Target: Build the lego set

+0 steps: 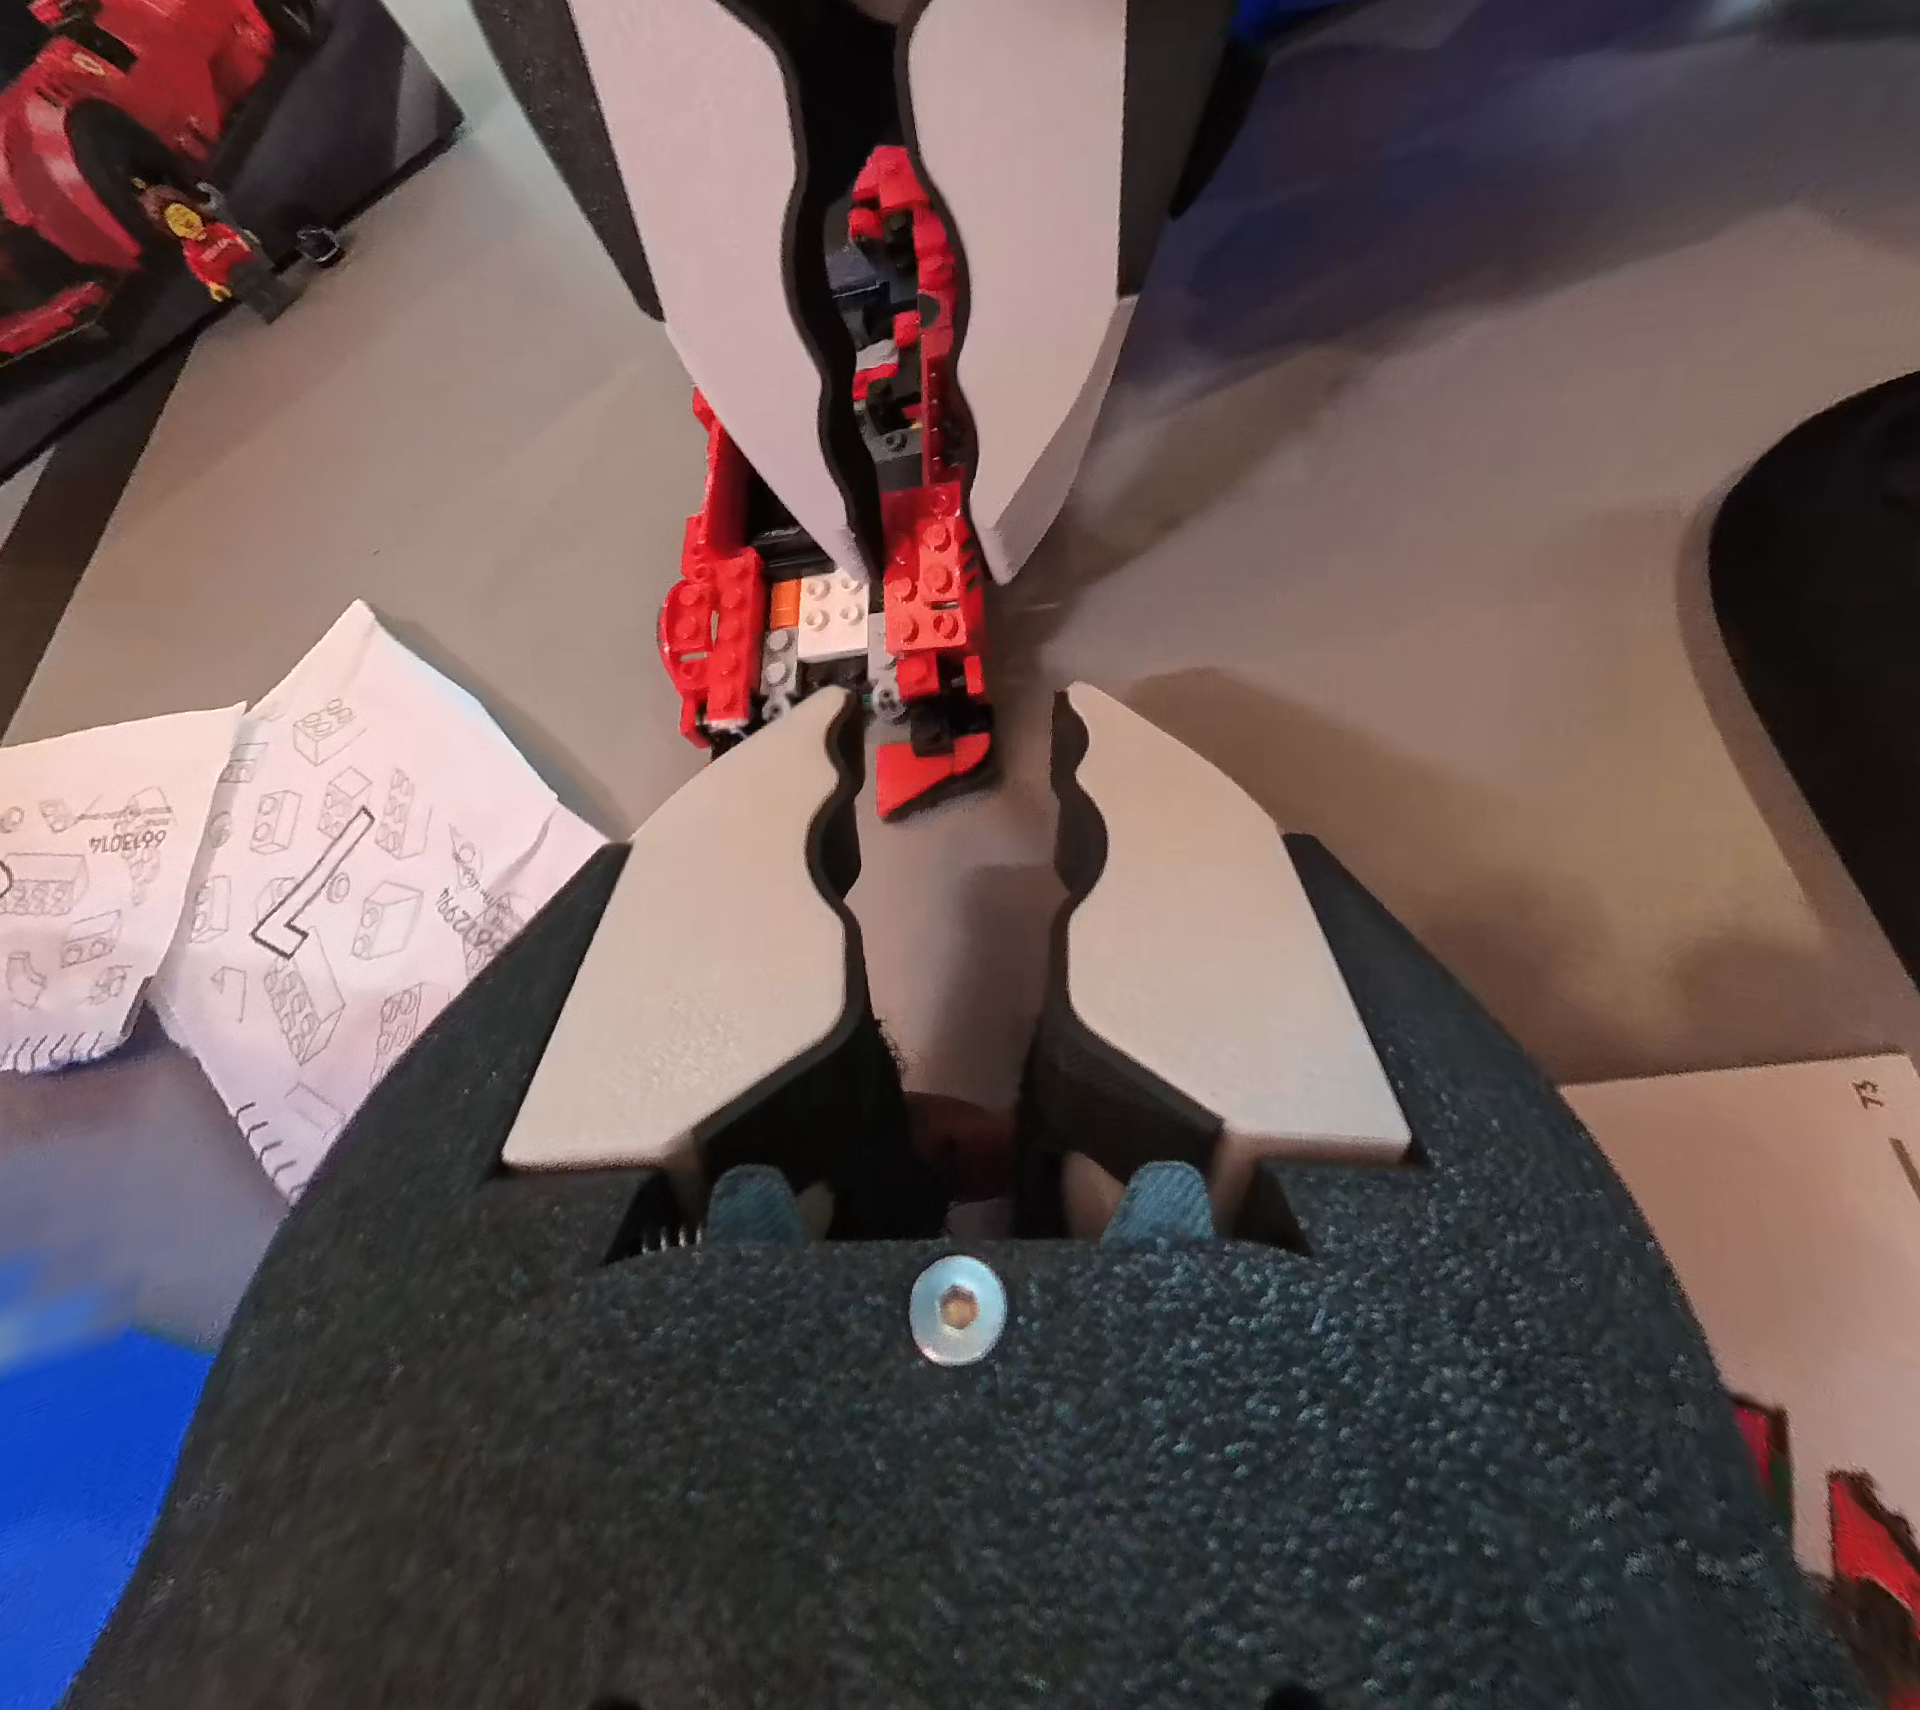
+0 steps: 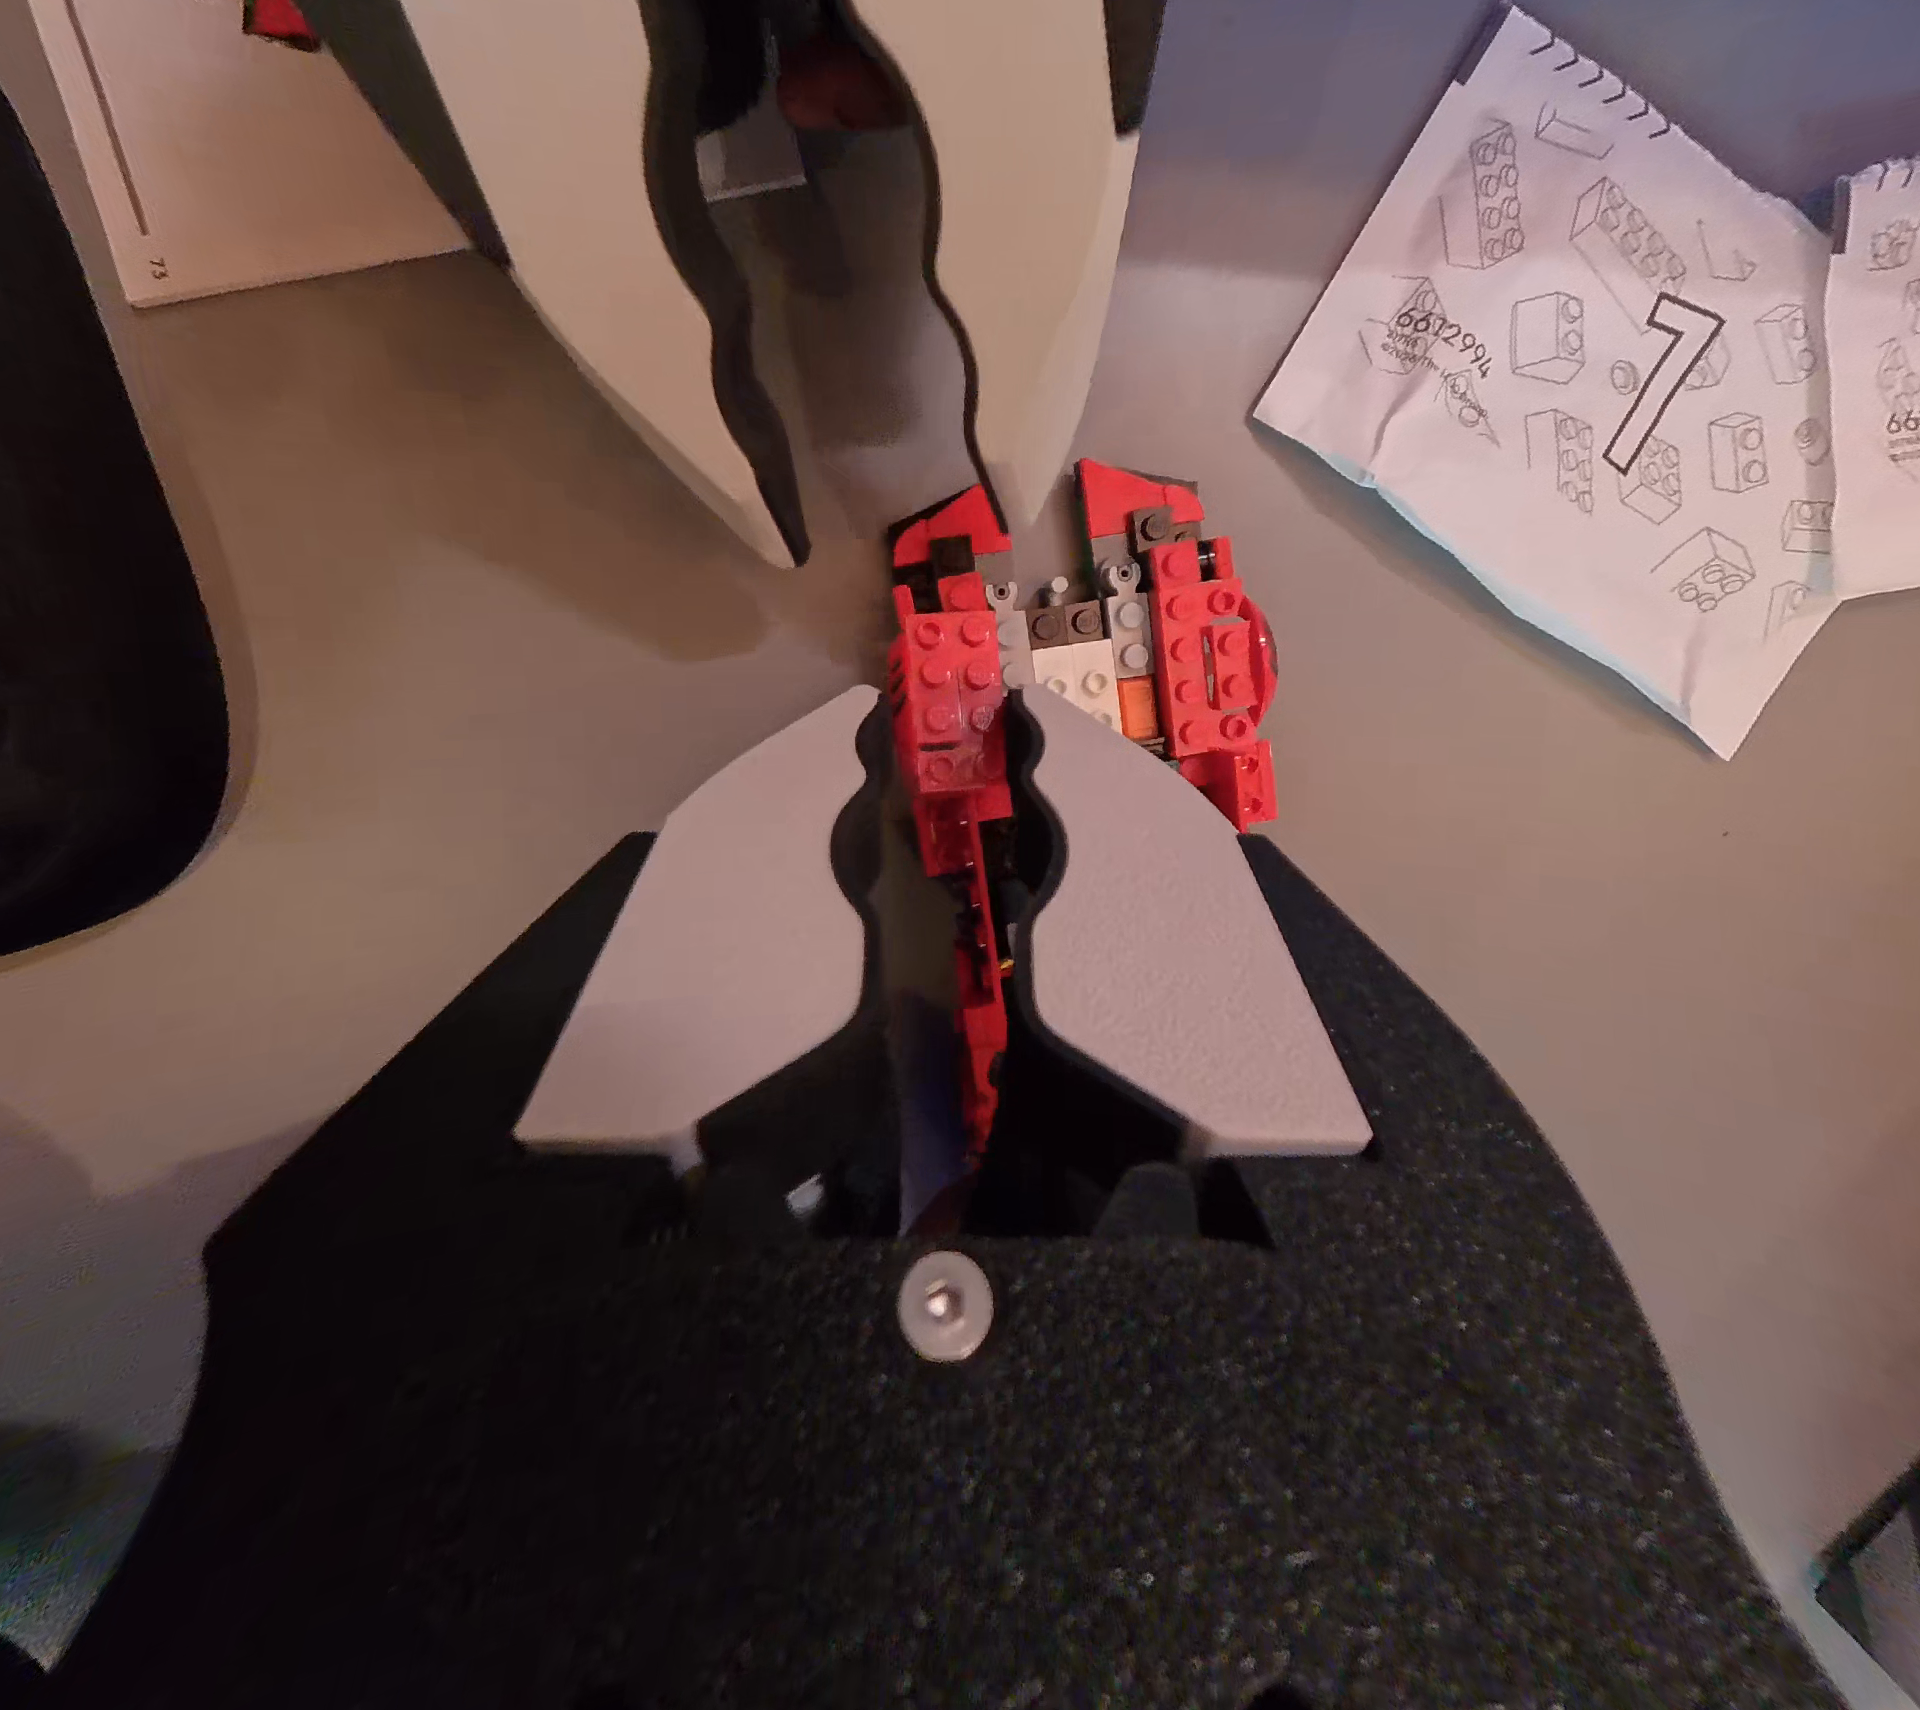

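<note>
Fingers of our left gripper are spread apart and hold nothing. They sit just at the near end of the red lego car, and one tip seems to touch it. Our right gripper comes from the far side, facing us. Its fingers are pressed close on one red side of the car, so it is pinching the car there.

We see the car resting on the grey table, between the two grippers. It is not finished. Its middle shows white, grey and orange bricks with bare studs on top.

We think the car is light and hard, but easy to break. Small bits could pop off if we squeeze too much or pull sideways. The smooth red sides may slip. The best place to hold is the long, thick side wall, low down, not the thin pointy bits at the end.

Farther out on the left lie two white paper bags. Far left stands the set box. On the right lies the open instruction book.
</note>
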`<state>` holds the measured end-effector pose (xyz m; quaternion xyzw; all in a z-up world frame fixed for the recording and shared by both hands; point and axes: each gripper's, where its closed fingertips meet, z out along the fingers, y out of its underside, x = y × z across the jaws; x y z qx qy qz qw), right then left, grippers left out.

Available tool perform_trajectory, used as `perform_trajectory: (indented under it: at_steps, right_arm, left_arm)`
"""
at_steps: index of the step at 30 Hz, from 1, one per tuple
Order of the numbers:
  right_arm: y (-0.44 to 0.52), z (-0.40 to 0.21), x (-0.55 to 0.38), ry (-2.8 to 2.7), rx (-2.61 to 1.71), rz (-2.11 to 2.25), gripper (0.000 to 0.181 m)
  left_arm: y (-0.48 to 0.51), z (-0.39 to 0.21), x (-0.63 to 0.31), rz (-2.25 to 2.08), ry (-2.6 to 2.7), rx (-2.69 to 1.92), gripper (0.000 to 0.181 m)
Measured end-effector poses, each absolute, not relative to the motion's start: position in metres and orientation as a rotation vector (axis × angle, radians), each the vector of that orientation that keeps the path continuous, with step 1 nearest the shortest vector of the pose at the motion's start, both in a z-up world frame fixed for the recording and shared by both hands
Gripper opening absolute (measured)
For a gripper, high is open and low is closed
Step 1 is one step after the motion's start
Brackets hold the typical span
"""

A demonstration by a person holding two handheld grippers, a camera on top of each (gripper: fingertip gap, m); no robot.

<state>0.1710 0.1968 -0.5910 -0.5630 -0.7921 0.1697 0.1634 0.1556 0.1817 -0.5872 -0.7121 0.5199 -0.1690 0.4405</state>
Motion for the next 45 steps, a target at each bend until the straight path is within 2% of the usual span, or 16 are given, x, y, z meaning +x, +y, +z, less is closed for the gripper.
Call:
perform_trajectory:
  at_steps: [11, 20, 27, 32, 45]
  right_arm:
    - [0.199, -0.597, 0.174, -2.3, -1.548, 0.407, 0.017]
    - [0.198, -0.597, 0.176, -2.231, -1.525, 0.398, 0.029]
    - [0.199, -0.586, 0.184, -2.107, -1.555, 0.388, 0.03]
    - [0.199, -0.584, 0.186, -2.009, -1.588, 0.388, 0.013]
    - [0.193, -0.582, 0.189, -1.961, -1.643, 0.346, 0.01]
  left_arm:
    - [0.195, -0.593, 0.169, -0.34, 1.314, -1.749, 0.03]
    - [0.195, -0.596, 0.17, -0.308, 1.336, -1.727, 0.023]
    - [0.195, -0.598, 0.17, -0.277, 1.353, -1.716, 0.023]
    - [0.195, -0.599, 0.169, -0.282, 1.354, -1.723, 0.023]
    - [0.191, -0.598, 0.171, -0.241, 1.393, -1.665, 0.022]
